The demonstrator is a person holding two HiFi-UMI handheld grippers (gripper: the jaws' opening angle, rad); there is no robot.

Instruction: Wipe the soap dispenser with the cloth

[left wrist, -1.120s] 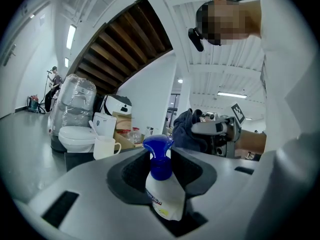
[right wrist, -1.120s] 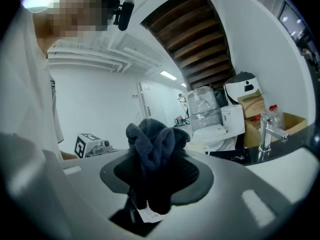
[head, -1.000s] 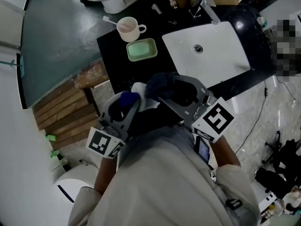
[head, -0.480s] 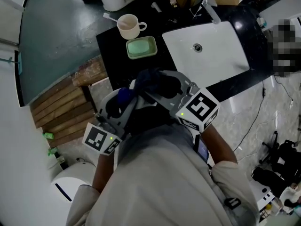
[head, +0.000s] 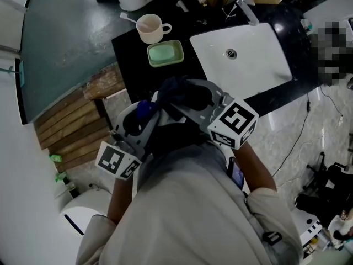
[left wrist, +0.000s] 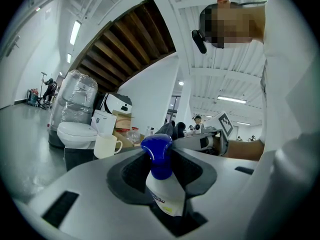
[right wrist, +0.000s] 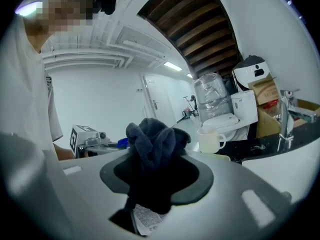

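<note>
The person carrying my rig wears a loose, pale grey-beige shirt (head: 182, 214) with short sleeves (head: 273, 211). The left gripper (head: 142, 115) and right gripper (head: 190, 95) share one build: a broad, rounded light-grey shell with a matt black lining that curves round the jaws like a collar. In both gripper views I see dark rectangular slots cut into the grey on either side. Each gripper carries a white cube at its rear, the left cube (head: 117, 160) and the right cube (head: 234, 120), printed with bold black square markers.
</note>
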